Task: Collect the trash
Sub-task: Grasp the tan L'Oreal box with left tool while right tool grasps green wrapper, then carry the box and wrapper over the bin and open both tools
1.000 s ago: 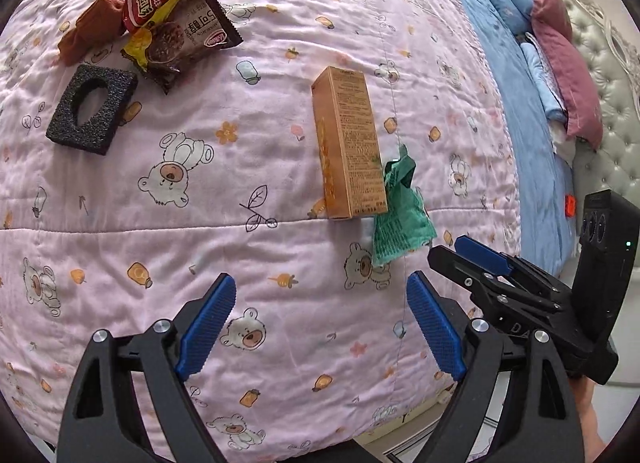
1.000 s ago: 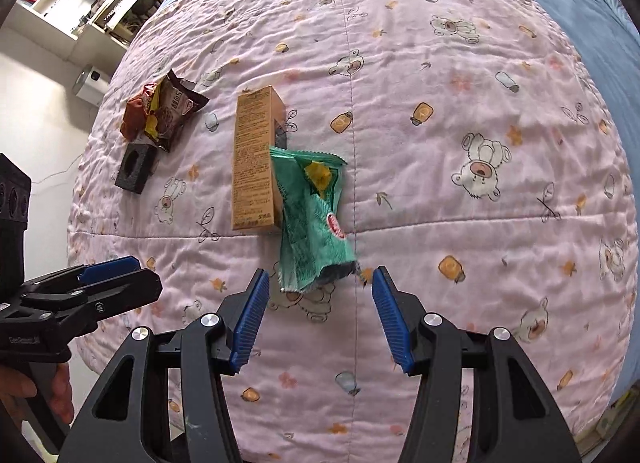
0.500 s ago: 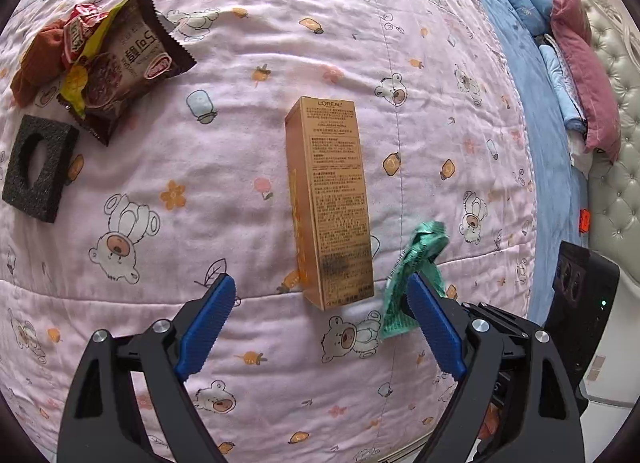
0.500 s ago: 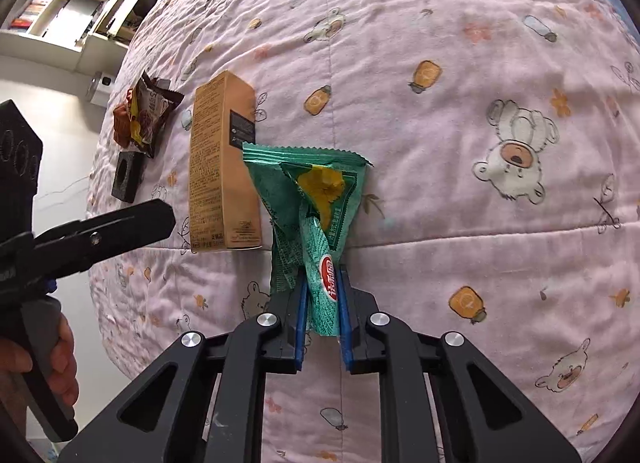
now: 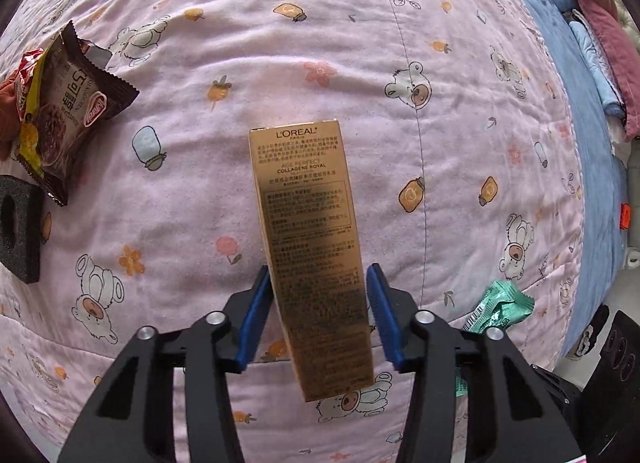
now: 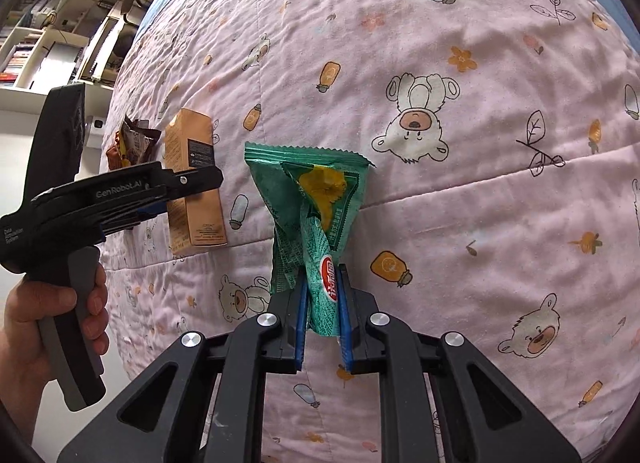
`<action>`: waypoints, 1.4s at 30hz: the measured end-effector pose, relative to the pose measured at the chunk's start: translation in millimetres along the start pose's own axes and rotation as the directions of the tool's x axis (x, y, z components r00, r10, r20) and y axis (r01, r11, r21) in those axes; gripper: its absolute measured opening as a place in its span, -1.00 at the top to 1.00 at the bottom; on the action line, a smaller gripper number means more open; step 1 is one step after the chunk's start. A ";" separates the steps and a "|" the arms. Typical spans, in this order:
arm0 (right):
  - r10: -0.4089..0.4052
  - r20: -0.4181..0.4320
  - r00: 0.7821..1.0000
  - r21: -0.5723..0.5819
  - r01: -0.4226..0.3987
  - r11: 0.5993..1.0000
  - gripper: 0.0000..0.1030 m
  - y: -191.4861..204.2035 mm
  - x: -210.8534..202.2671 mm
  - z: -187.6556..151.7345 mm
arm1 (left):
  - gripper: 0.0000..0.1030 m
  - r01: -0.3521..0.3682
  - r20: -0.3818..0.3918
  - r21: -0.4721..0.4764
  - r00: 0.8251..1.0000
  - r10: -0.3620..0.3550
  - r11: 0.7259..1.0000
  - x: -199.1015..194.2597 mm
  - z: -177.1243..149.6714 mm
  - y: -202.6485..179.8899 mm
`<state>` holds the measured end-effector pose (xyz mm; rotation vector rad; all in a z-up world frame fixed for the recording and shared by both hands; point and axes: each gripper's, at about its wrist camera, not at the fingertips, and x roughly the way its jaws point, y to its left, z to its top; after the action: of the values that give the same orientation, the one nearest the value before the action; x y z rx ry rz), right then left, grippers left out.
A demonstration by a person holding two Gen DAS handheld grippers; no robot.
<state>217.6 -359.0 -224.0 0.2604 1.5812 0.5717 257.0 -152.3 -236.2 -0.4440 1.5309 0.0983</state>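
My left gripper (image 5: 318, 287) is shut on a gold L'Oreal carton (image 5: 308, 239) and grips its near end, with the carton pointing away over the pink quilt (image 5: 280, 43). The carton also shows in the right wrist view (image 6: 192, 183), with the left gripper (image 6: 160, 191) on it. My right gripper (image 6: 323, 291) is shut on a green snack wrapper (image 6: 316, 203) and holds it off the quilt. The wrapper also shows at the lower right of the left wrist view (image 5: 500, 307).
A brown snack wrapper (image 5: 72, 103) lies on red and yellow wrappers (image 5: 24, 75) at the far left, with a black foam block (image 5: 18, 227) below them. Blue bedding and pillows (image 5: 580, 23) lie to the right. Shelves (image 6: 48, 31) stand beyond the bed.
My left gripper has moved forward and closed on the gold carton. My right gripper has lifted the green wrapper further off the quilt and away from the carton.
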 end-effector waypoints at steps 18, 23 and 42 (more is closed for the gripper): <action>-0.051 0.158 0.986 0.141 0.028 0.990 0.74 25.9 -75.9 -80.9 | 0.27 0.230 -0.048 0.283 0.973 -0.226 0.931 -82.1 -105.1 -20.0; -0.084 0.210 0.974 0.191 0.043 0.981 0.74 43.7 -90.8 -126.7 | 0.27 0.248 -0.071 0.395 0.968 -0.240 0.884 -105.7 -144.4 -11.6; -0.209 0.305 0.929 0.447 0.055 0.893 0.74 23.9 -125.5 -290.8 | 0.27 0.327 -0.242 0.637 0.945 -0.221 0.698 -100.1 -266.2 -54.5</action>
<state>-58.4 -459.3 -102.8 0.5514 1.3504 0.0473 19.5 -271.1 -120.7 -0.0866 1.5065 -0.7316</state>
